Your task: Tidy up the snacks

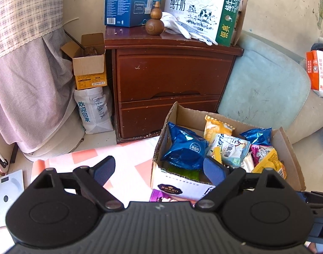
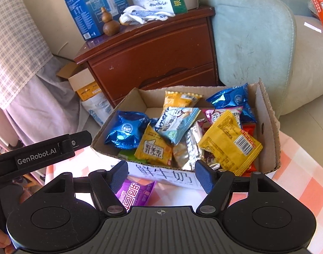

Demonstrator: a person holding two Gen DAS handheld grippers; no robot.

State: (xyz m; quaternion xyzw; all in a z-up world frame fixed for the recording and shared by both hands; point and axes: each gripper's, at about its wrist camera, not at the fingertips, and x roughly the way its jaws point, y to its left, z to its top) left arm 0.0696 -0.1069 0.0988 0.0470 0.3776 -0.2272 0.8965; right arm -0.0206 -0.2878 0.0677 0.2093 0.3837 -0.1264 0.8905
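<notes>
The box (image 2: 267, 114) holds many snack packs. The left gripper (image 1: 159, 169) has its fingers spread wide and empty beside the box. The right gripper (image 2: 161, 174) has its fingers spread over a purple pack (image 2: 134, 192), which lies just before the box.

Checked cloth (image 2: 305, 169) in pink and white covers the supporting surface. On it stands an open cardboard box (image 2: 267, 127) of snack packets; a purple packet (image 2: 136, 192) lies on the cloth at the box's 7 o'clock, just beside its front wall.
</notes>
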